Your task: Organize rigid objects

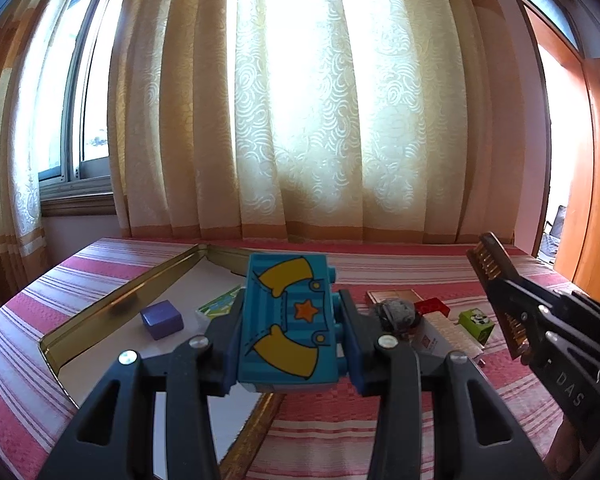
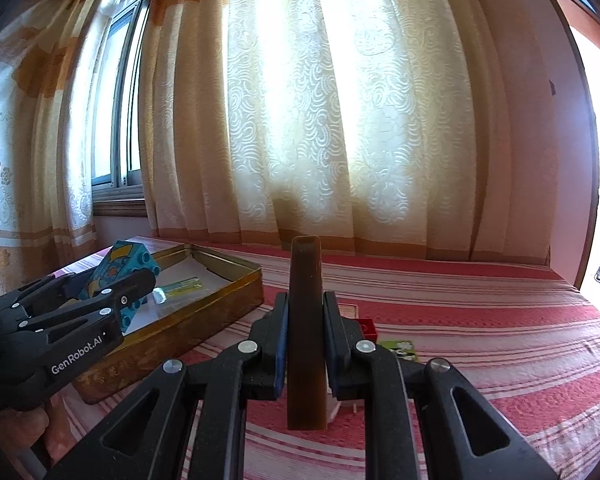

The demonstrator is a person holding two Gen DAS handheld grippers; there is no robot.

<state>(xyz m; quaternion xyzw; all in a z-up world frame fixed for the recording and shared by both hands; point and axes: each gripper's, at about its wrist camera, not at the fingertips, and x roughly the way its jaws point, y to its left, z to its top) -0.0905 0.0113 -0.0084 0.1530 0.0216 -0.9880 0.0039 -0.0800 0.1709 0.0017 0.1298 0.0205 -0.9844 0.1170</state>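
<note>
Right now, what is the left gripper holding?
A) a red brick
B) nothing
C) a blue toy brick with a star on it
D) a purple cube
C: the left gripper is shut on the blue toy brick with an orange star, held above the edge of the gold tin, while the purple cube lies inside the tin.
</note>
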